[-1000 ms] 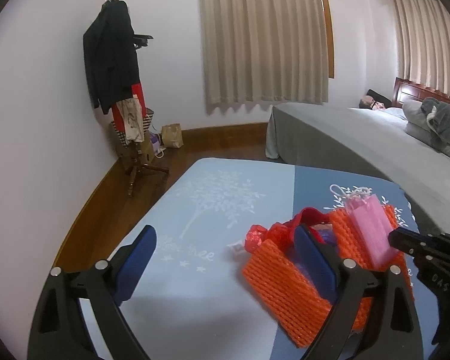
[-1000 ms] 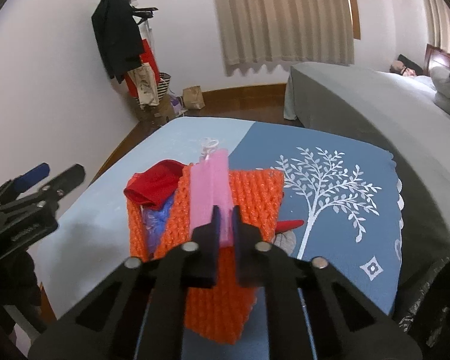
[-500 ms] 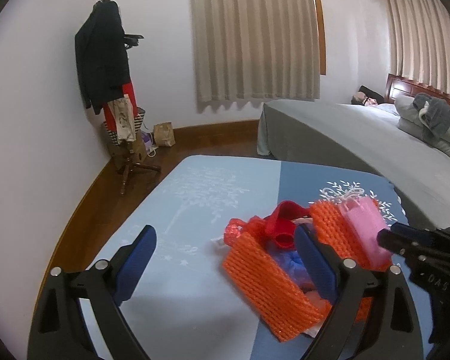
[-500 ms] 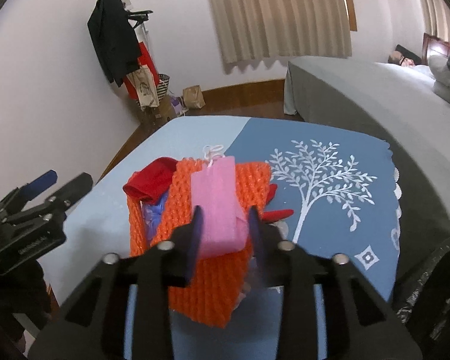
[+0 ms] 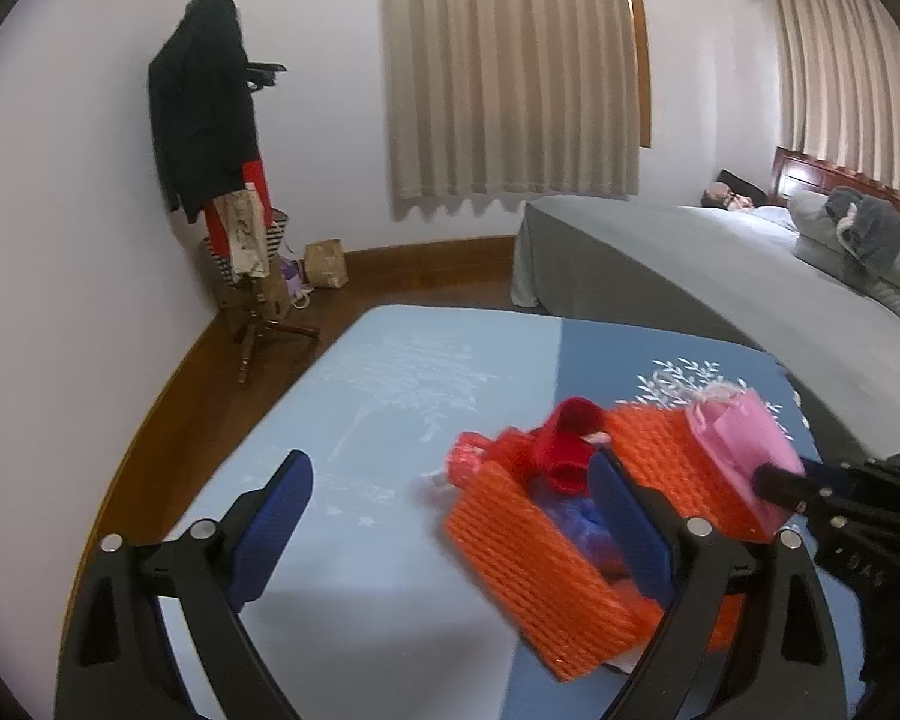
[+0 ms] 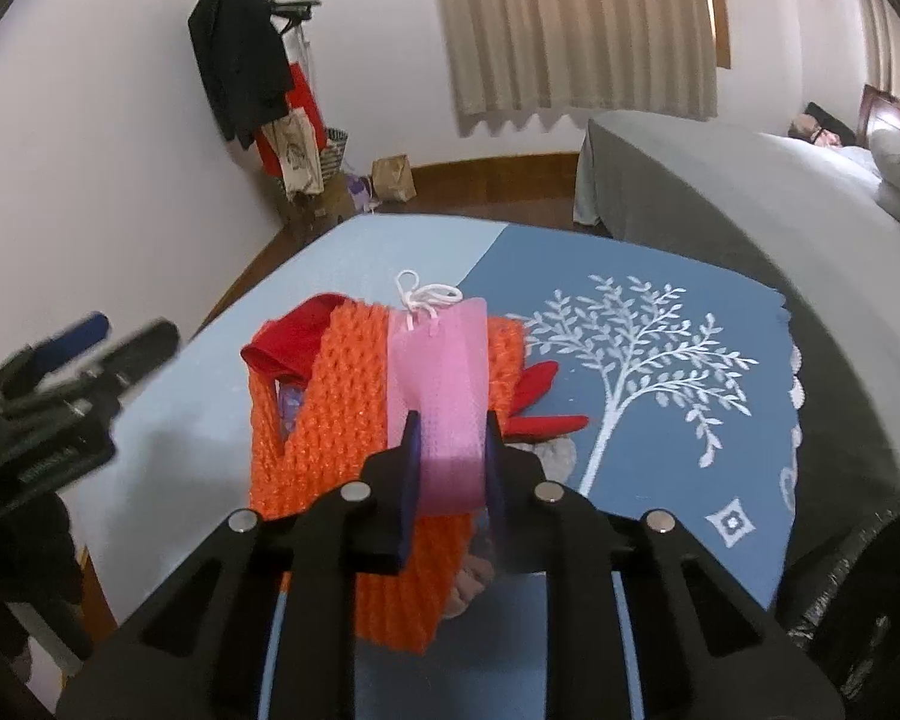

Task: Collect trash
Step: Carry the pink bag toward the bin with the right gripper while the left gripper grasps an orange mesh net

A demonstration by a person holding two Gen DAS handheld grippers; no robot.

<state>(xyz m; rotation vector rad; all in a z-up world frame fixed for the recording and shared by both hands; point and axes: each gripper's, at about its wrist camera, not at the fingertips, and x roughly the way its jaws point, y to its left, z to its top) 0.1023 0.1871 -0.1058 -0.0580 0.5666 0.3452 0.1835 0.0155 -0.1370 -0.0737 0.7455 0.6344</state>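
Left gripper (image 5: 450, 516): jaws spread wide, blue pads facing each other, nothing between them, held low and angled forward. Right gripper (image 6: 450, 450): jaws partly parted, a pink item between them; whether pads touch it, cannot tell. Grippers near each other, left one's fingertips (image 6: 144, 339) seen at left of right view.

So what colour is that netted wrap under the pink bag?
Bright orange foam netting; clearest in the right wrist view.

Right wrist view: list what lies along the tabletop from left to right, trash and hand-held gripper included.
Left hand-held gripper → red scrap → orange foam net → pink foam sheet → white tree print on the tablecloth → black trash bag.
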